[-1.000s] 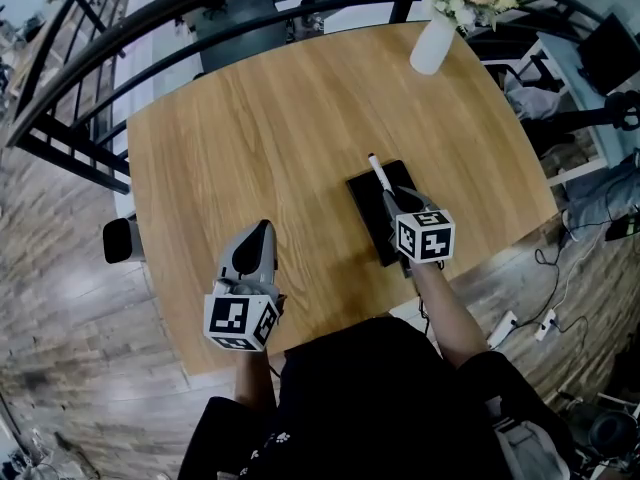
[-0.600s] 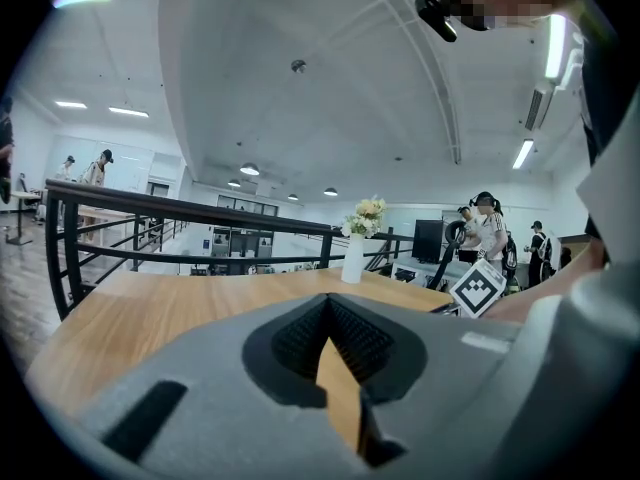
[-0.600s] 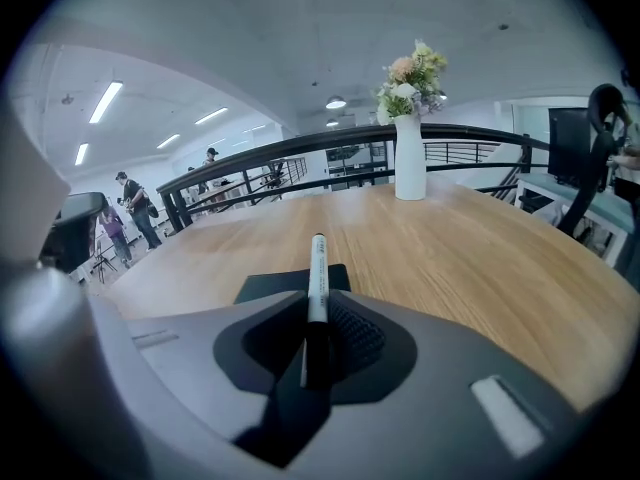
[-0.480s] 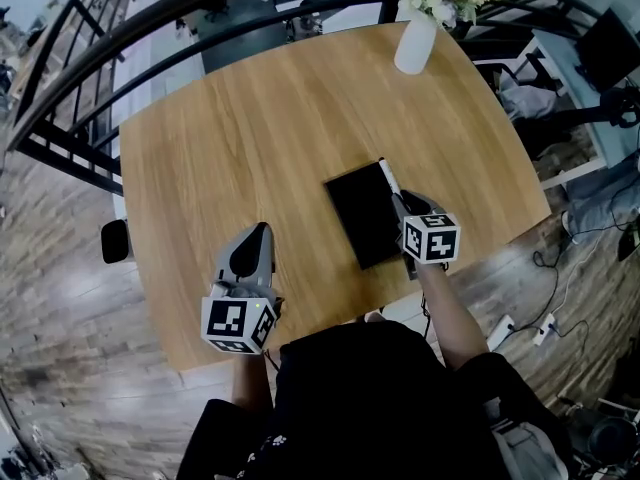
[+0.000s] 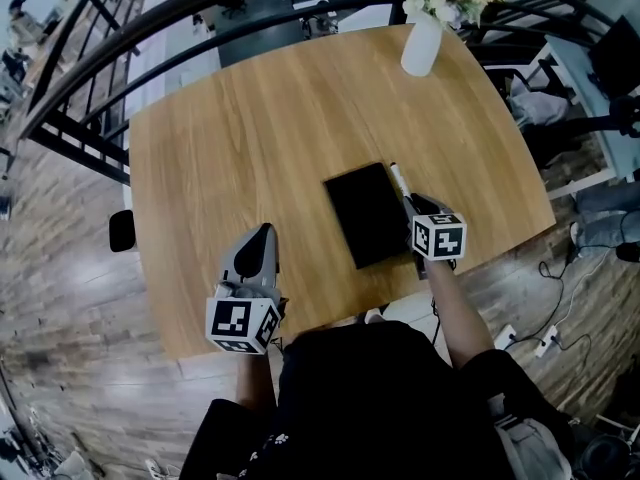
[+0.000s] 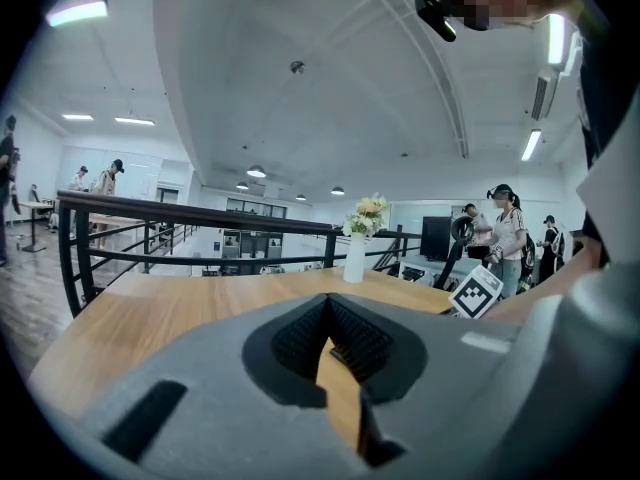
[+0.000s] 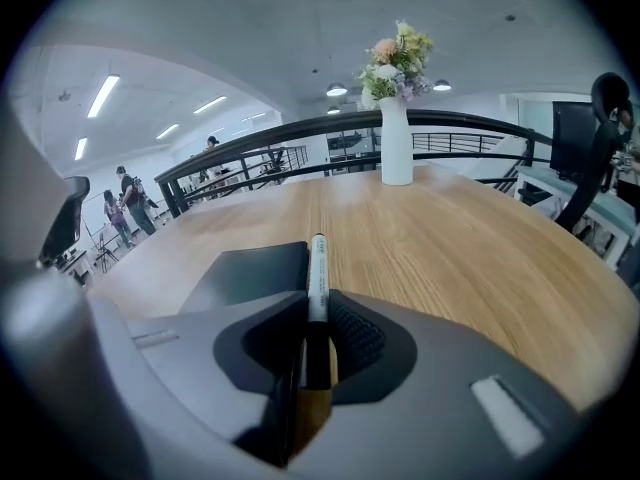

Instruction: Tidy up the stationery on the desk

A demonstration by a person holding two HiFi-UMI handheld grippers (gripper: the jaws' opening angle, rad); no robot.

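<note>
A black notebook (image 5: 366, 214) lies flat near the table's front edge, also seen as a dark slab (image 7: 252, 273) in the right gripper view. My right gripper (image 5: 413, 205) is shut on a white-and-black marker pen (image 7: 317, 288), which sticks forward just right of the notebook's edge (image 5: 398, 180). My left gripper (image 5: 259, 243) hovers over bare wood at the front left with its jaws closed on nothing (image 6: 327, 353).
A white vase of flowers (image 5: 424, 28) stands at the table's far right edge, also the white vase (image 7: 396, 138) in the right gripper view. A black railing (image 5: 150, 38) runs behind the wooden table (image 5: 250, 128). Cables and a power strip (image 5: 548, 323) lie on the floor at right.
The right gripper with the pen has moved from above the notebook to its right side. The left gripper has stayed in place.
</note>
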